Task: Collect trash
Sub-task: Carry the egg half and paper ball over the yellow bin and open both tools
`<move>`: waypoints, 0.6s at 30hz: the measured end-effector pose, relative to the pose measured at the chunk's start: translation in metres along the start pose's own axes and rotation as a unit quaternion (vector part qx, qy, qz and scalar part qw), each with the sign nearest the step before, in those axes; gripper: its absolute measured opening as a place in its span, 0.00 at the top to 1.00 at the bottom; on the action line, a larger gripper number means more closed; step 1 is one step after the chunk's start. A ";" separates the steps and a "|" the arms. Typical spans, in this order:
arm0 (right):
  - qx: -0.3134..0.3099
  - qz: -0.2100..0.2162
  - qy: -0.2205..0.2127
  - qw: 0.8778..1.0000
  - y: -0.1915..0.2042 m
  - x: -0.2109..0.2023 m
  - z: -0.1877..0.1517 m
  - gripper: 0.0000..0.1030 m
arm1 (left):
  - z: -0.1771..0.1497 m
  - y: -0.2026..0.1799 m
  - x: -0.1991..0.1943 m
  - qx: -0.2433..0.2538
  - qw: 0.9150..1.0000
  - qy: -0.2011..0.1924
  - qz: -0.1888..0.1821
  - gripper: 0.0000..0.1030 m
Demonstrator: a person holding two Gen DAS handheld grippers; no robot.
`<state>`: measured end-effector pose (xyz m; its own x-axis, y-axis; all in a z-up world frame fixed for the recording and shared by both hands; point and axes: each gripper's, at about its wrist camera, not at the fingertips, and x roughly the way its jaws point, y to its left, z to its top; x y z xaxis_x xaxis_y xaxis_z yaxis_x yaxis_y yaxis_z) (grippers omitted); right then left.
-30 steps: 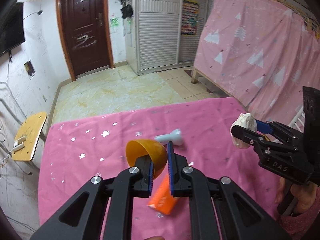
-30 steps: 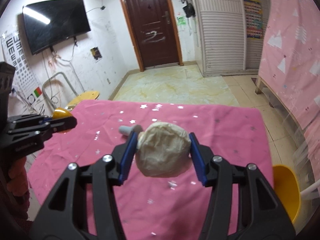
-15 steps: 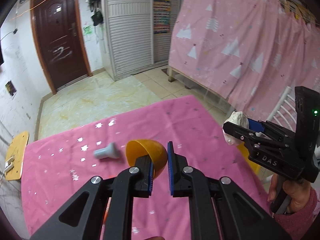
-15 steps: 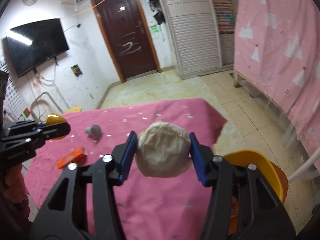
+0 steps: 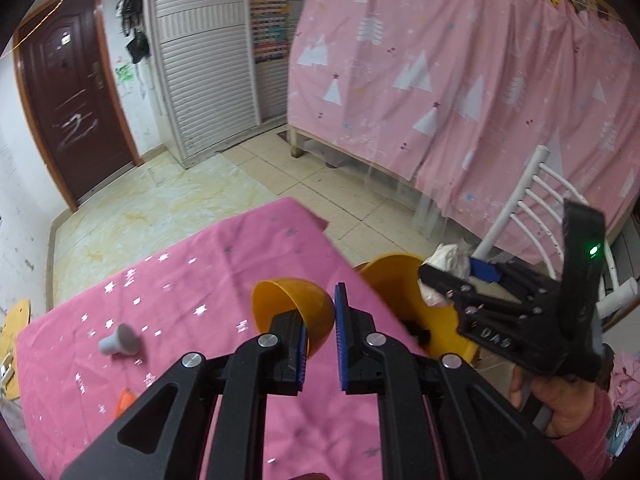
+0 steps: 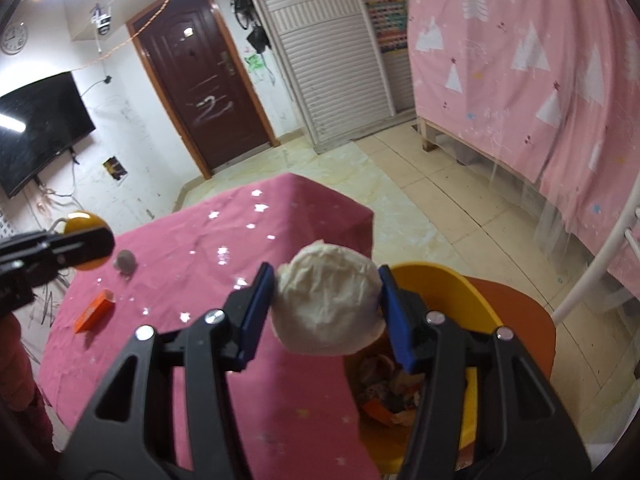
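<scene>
Yellow bin [image 6: 452,284] sits on the floor off the right edge of the bench [image 5: 224,264], beside an orange chair seat [image 6: 516,312]; inside it, mixed scraps [image 6: 394,390], mostly pale and orange bits, too jumbled to name. Right claw [image 6: 326,304] pinches a crumpled white paper ball [image 6: 328,300] between its blue pads, held up above the bin's near-left rim, where bench edge meets bin. In the left wrist view that ball [image 5: 450,266] shows at the bin's right side, with the hand [image 5: 560,400] gripping the handle below. Left claw [image 5: 320,332] is pressed nearly together on the wall of an orange half-shell cup [image 5: 294,312], one pad inside, one outside, held over the bench's right part. Left on the bench: a small grey stopper-like piece [image 5: 120,340] lying on its side, and nearer, an orange carton [image 6: 94,310] lying flat, well apart from the bin. White chair frame [image 5: 532,204] stands right of the bin, with the pink curtain [image 5: 460,72] behind it. Pink star-print cloth covers the bench.
</scene>
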<state>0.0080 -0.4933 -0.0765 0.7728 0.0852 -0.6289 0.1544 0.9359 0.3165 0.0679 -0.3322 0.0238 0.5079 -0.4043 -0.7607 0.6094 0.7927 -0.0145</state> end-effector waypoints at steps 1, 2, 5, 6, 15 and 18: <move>0.003 -0.002 0.001 1.000 -0.004 0.000 -0.001 0.50 | 0.003 -0.005 0.002 0.003 1.000 0.000 -0.005 0.96; 0.005 -0.004 0.001 1.000 -0.007 0.002 -0.001 0.50 | 0.005 -0.009 0.003 0.005 1.000 0.000 -0.010 0.96; 0.014 -0.008 0.002 1.000 -0.018 0.002 -0.003 0.50 | 0.011 -0.023 0.007 0.015 1.000 0.002 -0.022 0.96; 0.016 -0.009 0.003 1.000 -0.020 0.003 -0.002 0.50 | 0.013 -0.028 0.010 0.017 0.999 0.003 -0.027 0.96; 0.051 -0.021 -0.010 0.998 -0.053 -0.002 -0.004 0.36 | 0.021 -0.059 0.037 0.019 0.997 0.019 -0.072 0.96; 0.067 -0.026 -0.016 0.997 -0.068 -0.005 -0.005 0.36 | 0.022 -0.069 0.047 0.022 0.996 0.024 -0.088 0.96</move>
<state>-0.0092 -0.5553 -0.0982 0.7805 0.0251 -0.6246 0.2738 0.8845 0.3777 0.0632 -0.4163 0.0037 0.3622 -0.5119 -0.7789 0.7127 0.6907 -0.1225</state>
